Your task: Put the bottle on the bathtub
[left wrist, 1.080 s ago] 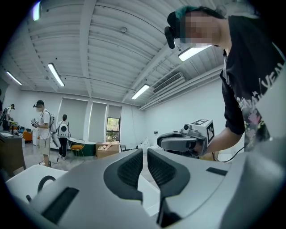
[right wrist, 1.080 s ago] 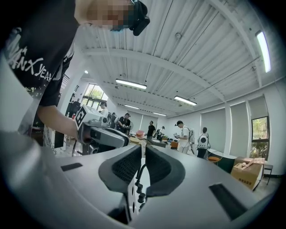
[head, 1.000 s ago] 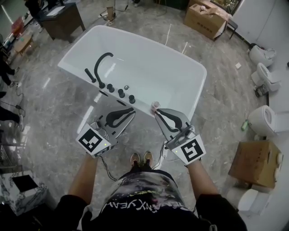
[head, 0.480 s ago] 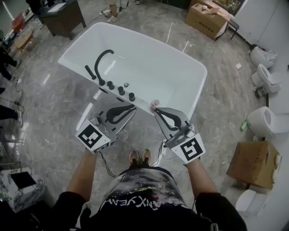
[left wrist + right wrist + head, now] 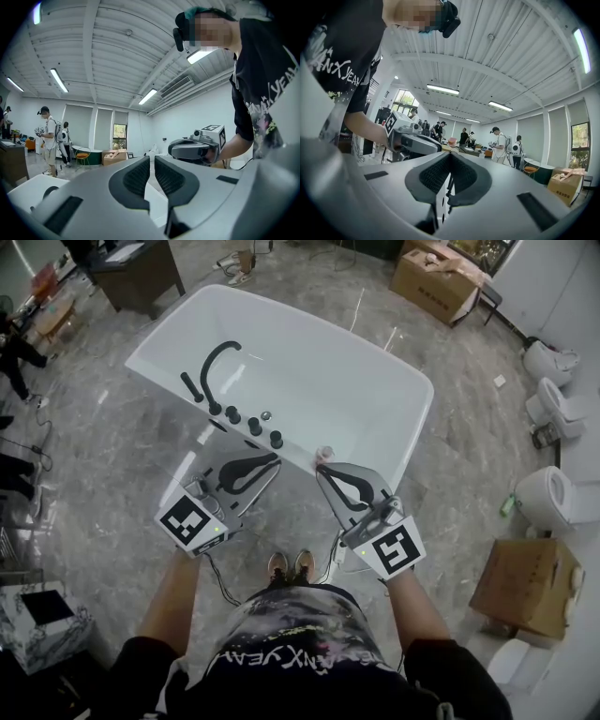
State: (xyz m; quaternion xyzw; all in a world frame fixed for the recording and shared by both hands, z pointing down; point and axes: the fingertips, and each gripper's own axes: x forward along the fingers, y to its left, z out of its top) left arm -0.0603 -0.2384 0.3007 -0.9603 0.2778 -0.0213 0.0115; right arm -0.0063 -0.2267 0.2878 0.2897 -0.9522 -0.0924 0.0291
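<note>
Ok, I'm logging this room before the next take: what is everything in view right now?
white freestanding bathtub: one, white, centre of the head view
black faucet set: one, black, on the tub's near rim
small pinkish object: one, pink, on that rim right of the faucet; too small to identify
brown cardboard boxes: two, brown, top right and lower right
white toilets: at least three, white, along the right edge
dark wooden desk: one, dark brown, top left
left gripper: one, grey, jaws slightly apart, empty
right gripper: one, grey, jaws shut, empty
</note>
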